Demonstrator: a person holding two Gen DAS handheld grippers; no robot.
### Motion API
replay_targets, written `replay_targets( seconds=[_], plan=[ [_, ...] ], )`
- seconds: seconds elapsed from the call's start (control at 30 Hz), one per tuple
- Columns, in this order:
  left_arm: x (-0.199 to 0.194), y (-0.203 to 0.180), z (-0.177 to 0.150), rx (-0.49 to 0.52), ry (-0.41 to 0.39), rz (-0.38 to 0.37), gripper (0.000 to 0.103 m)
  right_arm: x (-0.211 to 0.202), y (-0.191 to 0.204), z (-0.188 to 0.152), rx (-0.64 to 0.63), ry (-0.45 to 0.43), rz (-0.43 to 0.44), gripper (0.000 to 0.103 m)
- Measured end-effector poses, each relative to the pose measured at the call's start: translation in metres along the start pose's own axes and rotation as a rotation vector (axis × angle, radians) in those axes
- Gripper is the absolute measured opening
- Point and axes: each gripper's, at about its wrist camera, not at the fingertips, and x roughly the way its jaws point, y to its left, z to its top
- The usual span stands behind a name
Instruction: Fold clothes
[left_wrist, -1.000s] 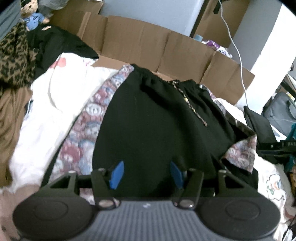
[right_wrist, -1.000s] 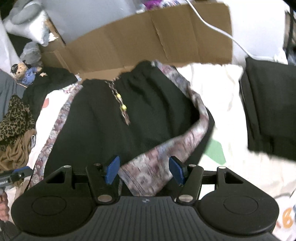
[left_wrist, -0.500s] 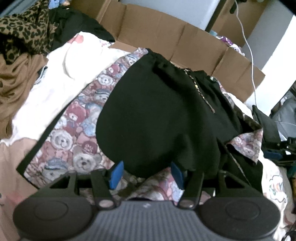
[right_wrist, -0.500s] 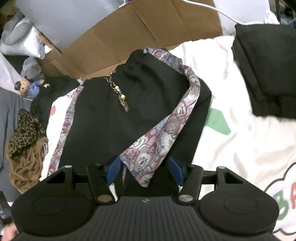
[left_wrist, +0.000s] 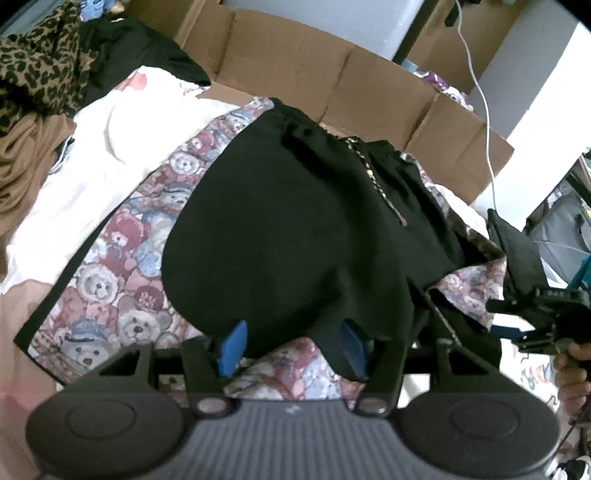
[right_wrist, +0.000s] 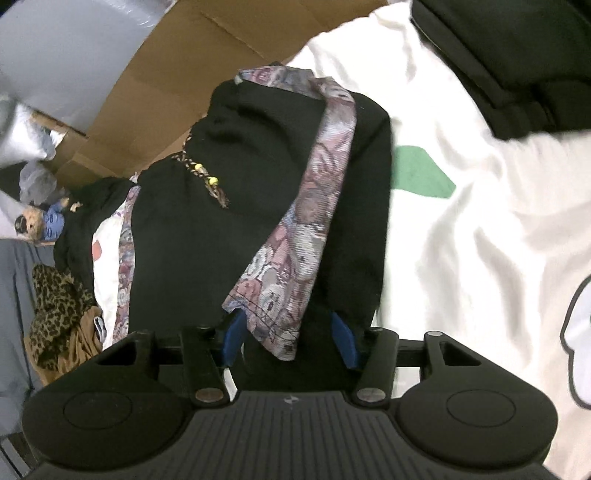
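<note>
Right gripper (right_wrist: 290, 341), at lower centre of its view, has its blue pads (right_wrist: 232, 338) spread about the folded-back corner of the black shorts with a teddy-bear print lining (right_wrist: 236, 229); its jaws have just been narrowing, the cloth not yet visibly pinched. Left gripper (left_wrist: 291, 345) likewise stands spread over the opposite hem. The shorts lie mid-frame on a white printed sheet (right_wrist: 480, 206). Step in hand: seizing the hem. Next, probably, both grippers close and carry it toward the beaded drawstring (right_wrist: 207, 181).

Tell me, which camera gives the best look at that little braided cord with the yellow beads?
The right wrist view. There the braided cord lies sharp against the black garment, with its yellow beads and frayed tassel plain. In the left wrist view the cord is a thin speckled line farther off, its beads barely distinguishable.
</note>
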Motion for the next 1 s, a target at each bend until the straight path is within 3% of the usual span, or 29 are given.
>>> replay_targets(
  seconds=[0.07,0.17,0.23,0.27,0.47,0.63,1.0],
  plan=[
    [-0.002,-0.001,0.001,-0.004,0.0,-0.001,0.06,0.004,-0.007,0.0,0.048,0.006,0.019,0.049],
    [-0.005,-0.002,0.003,-0.016,0.002,-0.001,0.06,0.01,-0.011,0.001,0.086,0.005,0.084,0.024],
    [-0.007,-0.003,0.005,-0.03,-0.002,-0.004,0.06,0.012,-0.012,0.003,0.09,0.005,0.095,0.015],
    [-0.008,-0.005,0.006,-0.028,-0.006,-0.003,0.06,0.01,-0.013,0.004,0.086,0.002,0.098,0.005],
    [-0.003,-0.013,0.009,-0.012,-0.022,-0.01,0.06,-0.025,-0.018,0.013,-0.012,-0.036,0.08,0.002],
    [0.008,-0.02,0.008,-0.017,-0.018,-0.012,0.06,-0.058,-0.046,0.022,-0.109,-0.068,-0.052,0.002],
    [0.035,-0.058,0.013,0.019,0.009,-0.09,0.06,-0.1,-0.121,0.055,-0.094,-0.133,-0.241,0.002]
  ],
)
